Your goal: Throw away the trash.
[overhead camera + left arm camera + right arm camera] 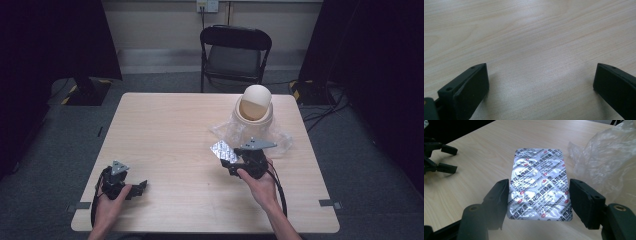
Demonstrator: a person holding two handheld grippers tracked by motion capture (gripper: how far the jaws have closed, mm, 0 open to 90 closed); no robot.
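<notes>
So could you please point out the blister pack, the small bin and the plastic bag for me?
blister pack (pixel 539 182): right gripper view, middle of its foil face.
small bin (pixel 255 102): high view, its domed swing lid.
plastic bag (pixel 604 162): right gripper view, crumpled clear film.

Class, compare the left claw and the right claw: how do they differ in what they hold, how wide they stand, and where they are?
The right claw grips a silver pill sheet by its long edges; the left claw holds nothing. The left claw's jaws stand wide apart; the right claw's sit narrower, set by the sheet. The right claw is near the plastic bag; the left is near the table's front-left edge. Both are black and hand-held.
</notes>
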